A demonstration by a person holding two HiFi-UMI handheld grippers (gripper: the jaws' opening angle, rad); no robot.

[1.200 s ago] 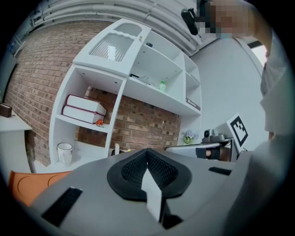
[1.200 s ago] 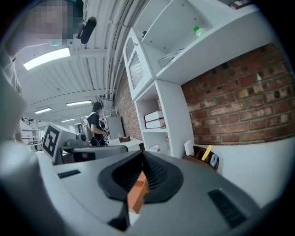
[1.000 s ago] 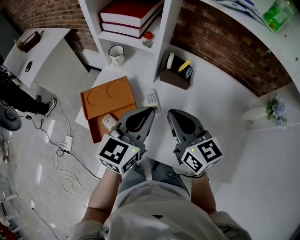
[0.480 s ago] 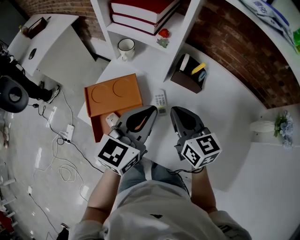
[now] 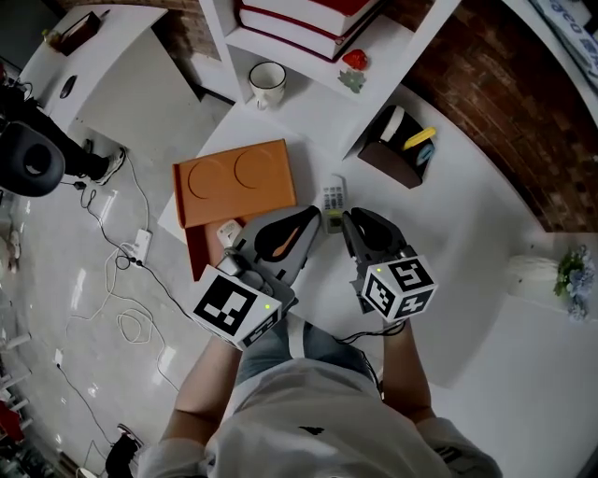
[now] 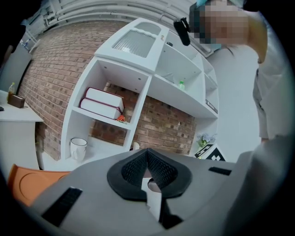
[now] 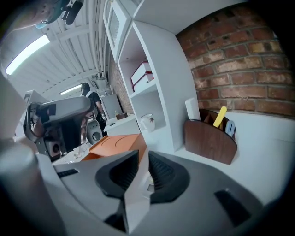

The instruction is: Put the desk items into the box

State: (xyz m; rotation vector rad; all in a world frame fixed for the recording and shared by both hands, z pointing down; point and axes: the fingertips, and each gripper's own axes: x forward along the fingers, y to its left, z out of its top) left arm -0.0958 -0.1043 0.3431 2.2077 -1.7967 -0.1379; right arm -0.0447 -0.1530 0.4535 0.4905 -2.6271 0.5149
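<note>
Remote lengthwise twd shelf

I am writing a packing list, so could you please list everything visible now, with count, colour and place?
box: one, orange, left side of the desk
small item: one, white, in the box's open end
remote: one, white, mid-desk, between box and holder
holder: one, brown, beside the shelf
mug: one, white, in the shelf's lowest bay
books: two, red, on the shelf
vase: one, white, with flowers, far right
power strip: one, white, on the floor
left claw: one, grey, shut, empty
right claw: one, grey, jaws slightly apart, just been opening, gripping nothing
</note>
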